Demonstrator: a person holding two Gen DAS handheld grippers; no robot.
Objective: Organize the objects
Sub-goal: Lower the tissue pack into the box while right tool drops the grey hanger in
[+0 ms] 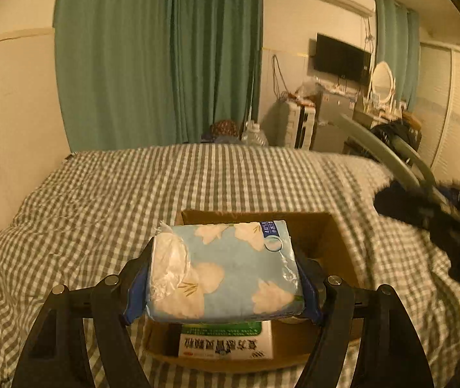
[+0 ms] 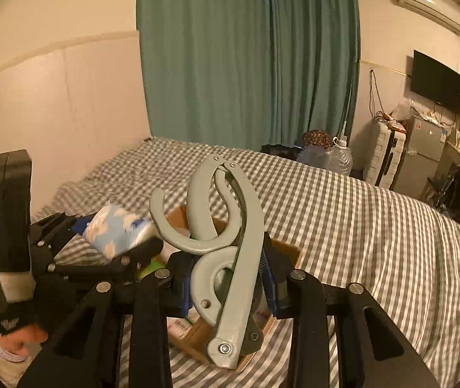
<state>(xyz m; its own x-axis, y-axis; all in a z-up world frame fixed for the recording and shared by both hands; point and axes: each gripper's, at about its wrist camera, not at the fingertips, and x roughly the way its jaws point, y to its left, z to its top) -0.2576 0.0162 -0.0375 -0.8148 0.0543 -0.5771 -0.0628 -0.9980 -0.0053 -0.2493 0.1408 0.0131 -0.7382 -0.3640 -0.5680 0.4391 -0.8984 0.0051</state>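
Left wrist view: the left tongs [image 1: 226,278] are clamped on a pale blue tissue pack [image 1: 226,268] printed with white flowers, one blue pad pressing each side of it. The pack hangs just above the open cardboard box [image 1: 333,236], and under it, inside the box, lies a white and green medicine carton [image 1: 226,342] with its printed face up. The box sits on the bed [image 1: 100,200], which is covered in a grey and white checked sheet. To the right of the box, the right tongs [image 1: 436,207] show as a dark blurred shape with grey hanger arms rising from them.

Right wrist view: the right tongs [image 2: 230,286] are closed on a folded grey plastic hanger [image 2: 230,245], gripped low on its body, its hook curling to the left and its hinged arms pointing up. The hanger is held over the near part of the box [image 2: 289,252]. Left of the box, the tissue pack [image 2: 117,229] sits between the left tongs [image 2: 110,242], and a gloved hand [image 2: 10,323] holds that tool's handle. Behind the bed hang green curtains [image 2: 246,58].
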